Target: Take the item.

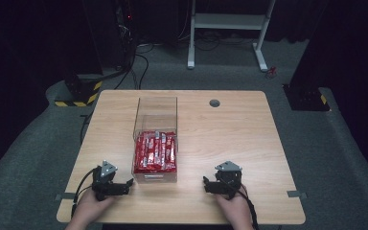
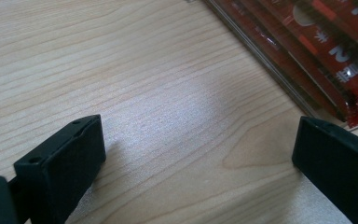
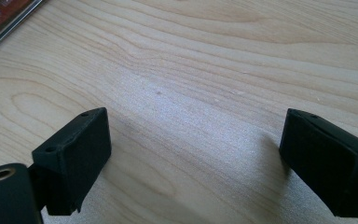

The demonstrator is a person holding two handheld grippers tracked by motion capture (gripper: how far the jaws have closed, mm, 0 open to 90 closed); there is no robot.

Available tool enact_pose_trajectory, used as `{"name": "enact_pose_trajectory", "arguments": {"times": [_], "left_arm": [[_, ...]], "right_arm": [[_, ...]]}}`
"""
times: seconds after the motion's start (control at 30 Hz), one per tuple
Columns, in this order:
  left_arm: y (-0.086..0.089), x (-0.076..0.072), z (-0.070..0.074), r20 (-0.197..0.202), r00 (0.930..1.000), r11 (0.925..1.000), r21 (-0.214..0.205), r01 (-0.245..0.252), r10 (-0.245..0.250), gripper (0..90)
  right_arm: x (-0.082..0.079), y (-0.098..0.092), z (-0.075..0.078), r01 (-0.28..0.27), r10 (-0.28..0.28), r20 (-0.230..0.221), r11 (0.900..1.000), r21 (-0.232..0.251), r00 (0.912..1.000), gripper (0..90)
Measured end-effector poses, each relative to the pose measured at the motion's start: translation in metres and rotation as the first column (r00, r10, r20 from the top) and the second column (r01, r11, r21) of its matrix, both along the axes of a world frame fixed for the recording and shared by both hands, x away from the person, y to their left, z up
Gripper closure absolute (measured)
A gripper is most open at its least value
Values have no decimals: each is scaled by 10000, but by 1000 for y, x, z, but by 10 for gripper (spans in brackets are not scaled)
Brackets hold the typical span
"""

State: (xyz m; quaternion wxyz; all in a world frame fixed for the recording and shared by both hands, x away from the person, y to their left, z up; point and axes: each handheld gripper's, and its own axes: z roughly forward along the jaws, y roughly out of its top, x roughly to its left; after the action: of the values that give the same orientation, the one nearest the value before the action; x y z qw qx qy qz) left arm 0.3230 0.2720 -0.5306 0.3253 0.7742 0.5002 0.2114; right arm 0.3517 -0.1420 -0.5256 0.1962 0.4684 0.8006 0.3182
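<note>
Both tools are parked down at the near edge of the table, one toward each near corner, each in a hand. The left tool has its jaws spread wide with nothing but bare wood between them; in the left gripper view the two black pads sit far apart just over the tabletop, and I can't tell if they actually touch the wood. Same story on the right tool: jaws wide apart, nothing pinched, plain wood grain between them in the right gripper view.

Between the two tools, a bit closer to the left one, sits a clear plastic box running from near the middle of the table toward the near edge. Its near half is packed with red snack packets lying side by side; the far half looks bare. The left tool's tip is just beside the box's near left corner, not touching as far as I can see.

Writing: the packets have white print on the red, but it's blurred and angled, so I can't read a brand.

A small grey grommet sits near the far edge.
</note>
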Motion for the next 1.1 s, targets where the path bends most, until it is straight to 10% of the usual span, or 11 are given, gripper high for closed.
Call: {"name": "enact_pose_trajectory", "arguments": {"times": [1.1], "left_arm": [[0, -1, 0, 0, 10000, 10000, -19, -23, 23, 28]], "right_arm": [[-1, 1, 1, -141, 141, 91, 9999, -41, 9999, 93]]}}
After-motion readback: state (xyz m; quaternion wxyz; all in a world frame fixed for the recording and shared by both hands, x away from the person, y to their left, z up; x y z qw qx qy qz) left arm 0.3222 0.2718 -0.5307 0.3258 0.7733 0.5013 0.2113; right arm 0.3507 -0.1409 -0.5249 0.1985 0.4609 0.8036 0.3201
